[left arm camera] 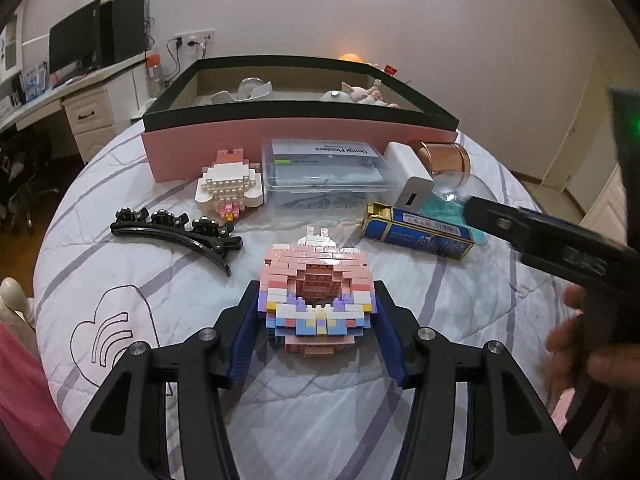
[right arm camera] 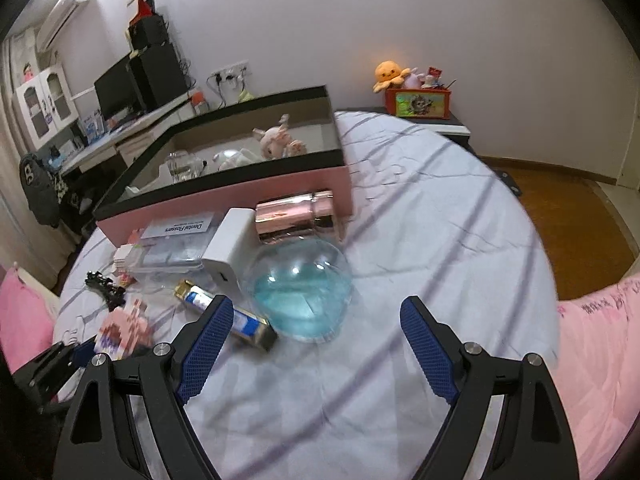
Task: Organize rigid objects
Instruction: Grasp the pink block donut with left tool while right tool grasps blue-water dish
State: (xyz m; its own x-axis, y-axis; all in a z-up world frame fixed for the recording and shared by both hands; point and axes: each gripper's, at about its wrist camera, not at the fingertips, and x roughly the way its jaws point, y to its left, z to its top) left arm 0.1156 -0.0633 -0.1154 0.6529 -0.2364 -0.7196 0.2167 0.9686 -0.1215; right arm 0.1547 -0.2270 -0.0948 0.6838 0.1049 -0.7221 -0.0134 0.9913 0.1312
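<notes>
My left gripper (left arm camera: 318,304) is shut on a pink, purple and blue brick model (left arm camera: 316,280), its blue pads against both sides, low over the bed. The model also shows blurred in the right wrist view (right arm camera: 120,330). My right gripper (right arm camera: 316,314) is open and empty, just in front of a clear globe with blue liquid (right arm camera: 300,292). The pink box with a black rim (left arm camera: 280,136) stands behind, open, with figurines inside; it also shows in the right wrist view (right arm camera: 240,196).
On the quilt lie a white brick model (left arm camera: 232,184), a black hair clip (left arm camera: 176,228), a floss box (left arm camera: 324,168), a white charger (left arm camera: 408,176), a blue-gold pack (left arm camera: 420,232) and a rose-gold jar (right arm camera: 296,216). The bed edge drops to wooden floor (right arm camera: 560,220) at right.
</notes>
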